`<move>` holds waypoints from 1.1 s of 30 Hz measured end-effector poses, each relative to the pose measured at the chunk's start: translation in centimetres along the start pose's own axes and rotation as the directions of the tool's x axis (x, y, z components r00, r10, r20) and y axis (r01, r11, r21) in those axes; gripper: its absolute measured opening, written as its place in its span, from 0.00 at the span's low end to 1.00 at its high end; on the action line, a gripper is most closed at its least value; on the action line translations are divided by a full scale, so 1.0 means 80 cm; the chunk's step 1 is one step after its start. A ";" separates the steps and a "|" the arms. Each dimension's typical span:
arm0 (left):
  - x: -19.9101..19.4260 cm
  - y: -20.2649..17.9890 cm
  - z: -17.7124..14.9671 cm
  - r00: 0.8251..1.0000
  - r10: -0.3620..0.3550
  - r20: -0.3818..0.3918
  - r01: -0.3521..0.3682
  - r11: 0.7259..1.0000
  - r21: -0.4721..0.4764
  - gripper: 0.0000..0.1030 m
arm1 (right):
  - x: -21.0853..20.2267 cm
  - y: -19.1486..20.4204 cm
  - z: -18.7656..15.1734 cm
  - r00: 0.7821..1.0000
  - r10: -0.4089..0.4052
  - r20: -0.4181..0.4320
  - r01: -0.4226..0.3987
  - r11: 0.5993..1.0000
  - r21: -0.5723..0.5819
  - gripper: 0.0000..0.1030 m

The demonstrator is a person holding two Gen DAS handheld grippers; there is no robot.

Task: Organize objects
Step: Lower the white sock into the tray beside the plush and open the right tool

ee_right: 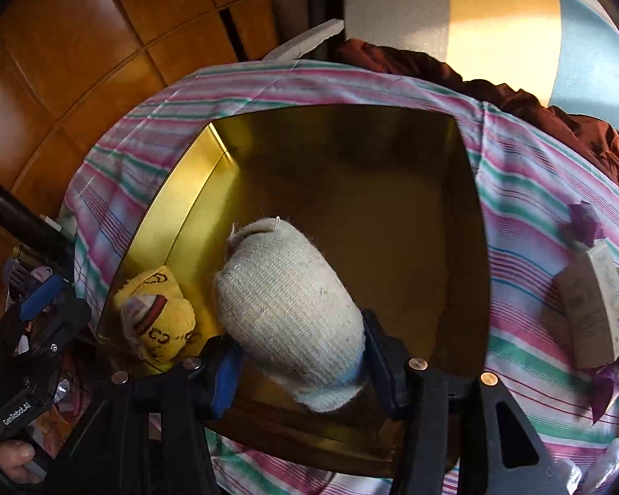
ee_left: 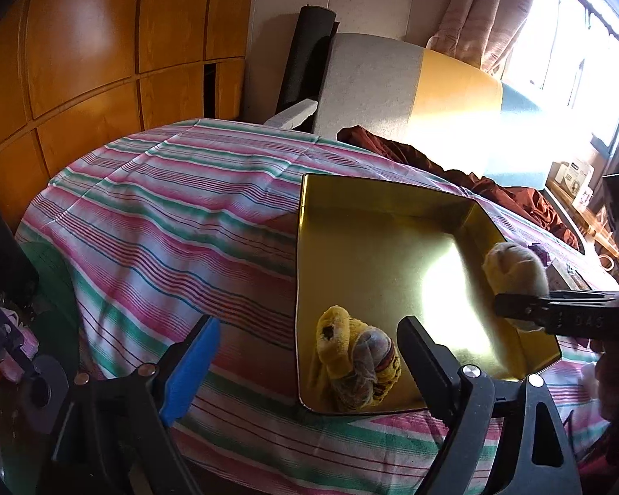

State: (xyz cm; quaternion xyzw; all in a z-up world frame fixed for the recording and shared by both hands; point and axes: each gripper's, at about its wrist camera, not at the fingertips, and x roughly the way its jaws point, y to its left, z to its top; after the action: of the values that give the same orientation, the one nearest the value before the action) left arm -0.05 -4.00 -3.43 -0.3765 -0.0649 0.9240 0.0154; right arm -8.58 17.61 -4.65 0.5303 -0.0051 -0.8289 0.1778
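The right gripper point(ee_right: 297, 354) is clamping its jaws on the white sock roll point(ee_right: 289, 309), hanging over the gold tin point(ee_right: 177, 189), long axis pointing away. The left gripper point(ee_left: 305, 350), jaws wide and empty, is standing over the yellow sock bundle point(ee_left: 355, 367) in the tin's near-left corner.

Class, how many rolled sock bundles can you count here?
2: a yellow sock bundle lying in the gold tin, and a cream sock bundle held above it by the right gripper.
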 end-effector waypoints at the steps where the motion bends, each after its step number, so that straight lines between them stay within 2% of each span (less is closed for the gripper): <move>1: 0.001 0.003 -0.001 1.000 0.003 -0.002 -0.003 1.000 -0.007 0.85 | 0.008 0.006 0.000 1.000 0.000 -0.013 0.000 1.000 -0.008 0.52; 9: 0.006 0.030 -0.003 0.999 0.037 -0.005 -0.037 0.997 -0.071 0.89 | 0.036 0.037 -0.014 0.996 0.049 -0.078 -0.052 0.998 -0.034 0.54; 14: 0.004 0.030 -0.002 0.999 0.042 0.002 -0.042 0.996 -0.076 0.90 | 0.032 0.050 -0.019 0.984 0.161 -0.075 -0.165 0.985 -0.057 0.56; 17: 0.000 0.027 0.000 0.999 0.045 0.010 -0.045 0.997 -0.068 0.92 | 0.022 0.052 -0.022 0.980 0.193 -0.057 -0.196 0.978 -0.073 0.56; 18: -0.002 0.025 0.000 0.999 0.048 0.013 -0.047 0.997 -0.065 0.92 | 0.018 0.052 -0.025 0.981 0.189 -0.046 -0.192 0.978 -0.076 0.57; 23: -0.007 0.014 0.002 0.997 0.077 0.011 -0.076 0.997 -0.027 0.94 | -0.007 0.047 -0.028 0.993 0.111 0.043 -0.107 0.990 -0.088 0.83; 27: -0.010 0.006 0.005 0.997 0.074 0.012 -0.074 0.997 -0.007 0.94 | -0.037 0.032 -0.038 0.991 0.051 0.124 -0.041 0.996 -0.081 0.88; 33: -0.016 -0.008 0.009 0.997 0.071 0.029 -0.072 0.997 0.018 0.96 | -0.075 -0.010 -0.045 0.981 -0.018 0.195 0.021 1.000 -0.013 0.88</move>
State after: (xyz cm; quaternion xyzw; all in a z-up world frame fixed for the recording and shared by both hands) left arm 0.36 -3.52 -1.96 -0.3652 -0.0427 0.9298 -0.0149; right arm -3.41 20.77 -1.09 0.4452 -0.0110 -0.8787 0.1722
